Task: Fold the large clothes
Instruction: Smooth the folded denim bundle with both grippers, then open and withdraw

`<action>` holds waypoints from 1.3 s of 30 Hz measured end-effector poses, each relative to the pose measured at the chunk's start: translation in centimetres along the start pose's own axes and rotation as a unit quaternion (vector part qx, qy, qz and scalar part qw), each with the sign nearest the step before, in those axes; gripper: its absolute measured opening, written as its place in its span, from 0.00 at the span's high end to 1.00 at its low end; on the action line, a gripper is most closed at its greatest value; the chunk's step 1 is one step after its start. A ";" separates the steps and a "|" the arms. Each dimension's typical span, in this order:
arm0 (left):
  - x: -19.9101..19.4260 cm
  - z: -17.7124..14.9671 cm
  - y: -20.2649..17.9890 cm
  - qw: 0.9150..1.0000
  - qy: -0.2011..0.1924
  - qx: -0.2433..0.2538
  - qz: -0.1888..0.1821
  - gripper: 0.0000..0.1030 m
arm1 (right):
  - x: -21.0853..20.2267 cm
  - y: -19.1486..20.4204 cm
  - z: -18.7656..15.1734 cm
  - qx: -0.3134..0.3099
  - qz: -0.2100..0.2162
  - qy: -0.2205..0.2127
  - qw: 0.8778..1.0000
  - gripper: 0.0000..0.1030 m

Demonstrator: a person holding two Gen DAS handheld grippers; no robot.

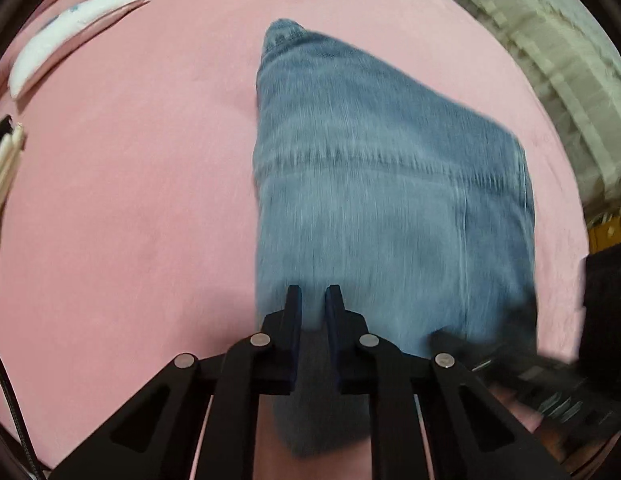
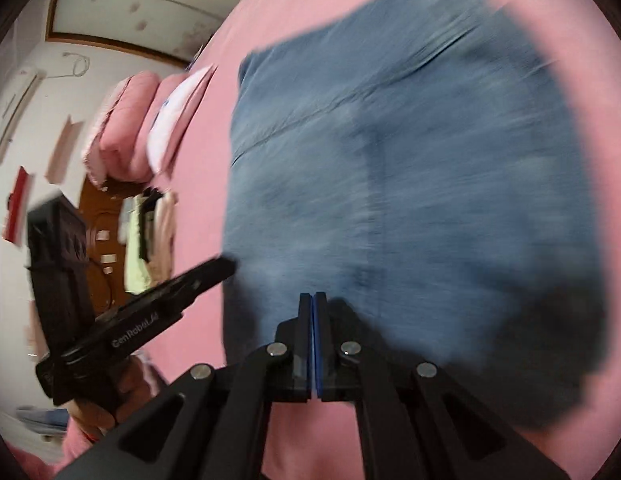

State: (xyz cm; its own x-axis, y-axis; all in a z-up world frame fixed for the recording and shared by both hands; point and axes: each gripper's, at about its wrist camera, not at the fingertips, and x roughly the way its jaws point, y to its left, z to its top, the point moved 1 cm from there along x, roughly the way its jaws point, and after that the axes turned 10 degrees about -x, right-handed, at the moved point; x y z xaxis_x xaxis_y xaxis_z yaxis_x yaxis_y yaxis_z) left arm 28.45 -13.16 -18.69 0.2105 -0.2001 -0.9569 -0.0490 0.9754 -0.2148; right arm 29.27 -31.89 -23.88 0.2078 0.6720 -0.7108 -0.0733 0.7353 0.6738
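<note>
Denim jeans [image 1: 390, 184] mid-frame on pink bedding [image 1: 130, 200]; left gripper [image 1: 313, 292] pinches their edge, right gripper [image 2: 313, 298] clamped together.

Blue denim jeans [image 1: 382, 184] lie folded on pink bedding [image 1: 130, 200].

the black two-finger left gripper [image 1: 313, 294] points forward with a narrow gap between its fingers, cloth caught in that gap. the black two-finger right gripper [image 2: 313, 300] has its blue-edged pads pressed together.
</note>
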 end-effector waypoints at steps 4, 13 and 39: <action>1.2 3.0 -0.1 1.000 -0.017 0.004 -0.012 0.90 | 3.7 1.9 4.4 -0.036 -0.002 -0.013 0.999 1.00; 4.6 7.6 -0.2 0.999 -0.012 -0.024 -0.041 0.90 | 4.8 -0.6 11.8 -0.061 -0.027 -0.028 0.997 1.00; 1.4 3.0 1.7 0.995 -0.057 -0.069 -0.049 0.91 | -7.2 -7.2 7.5 0.004 -0.205 -0.153 0.967 0.97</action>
State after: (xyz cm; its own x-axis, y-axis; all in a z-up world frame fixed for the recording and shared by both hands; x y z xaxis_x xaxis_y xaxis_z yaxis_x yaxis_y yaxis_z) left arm 31.55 -11.47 -19.85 0.3306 -0.2749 -0.9029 -0.1551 0.9278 -0.3393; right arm 35.62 -42.66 -22.15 0.4962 0.2665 -0.8263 0.0840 0.9325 0.3512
